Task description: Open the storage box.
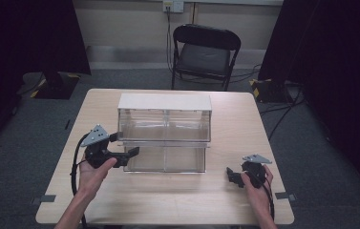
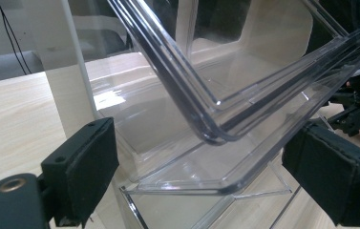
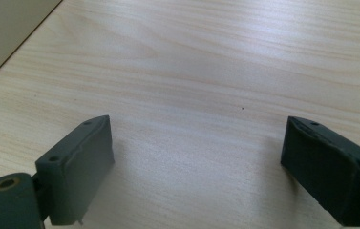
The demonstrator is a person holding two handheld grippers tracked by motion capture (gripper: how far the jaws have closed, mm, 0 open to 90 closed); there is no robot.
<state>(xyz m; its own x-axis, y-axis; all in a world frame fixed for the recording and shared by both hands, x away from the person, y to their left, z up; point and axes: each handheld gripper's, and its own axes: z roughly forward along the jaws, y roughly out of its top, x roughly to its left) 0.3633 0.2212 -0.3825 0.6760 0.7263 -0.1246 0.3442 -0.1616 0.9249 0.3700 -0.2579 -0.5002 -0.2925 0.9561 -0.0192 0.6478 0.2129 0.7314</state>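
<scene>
- A light wooden table stands on a grey carpeted floor, with a black folding chair beyond its far edge.
- A clear plastic drawer unit with a white top sits in the middle of the table, nearer the far edge than the near one.
- Its lower clear drawer is pulled out toward the near edge; the upper drawers sit in the frame.
- The left gripper is held by the left hand at the left front corner of the unit, its jaws spread wide on either side of the pulled-out drawer's corner.
- In the left gripper view the drawer's clear rim runs between the two jaws, touching neither pad, and the white side wall of the unit rises at the left.
- The right gripper is held by the right hand near the right near corner of the table, well apart from the unit.
- In the right gripper view its jaws stand wide apart over bare tabletop, with nothing between them.
</scene>
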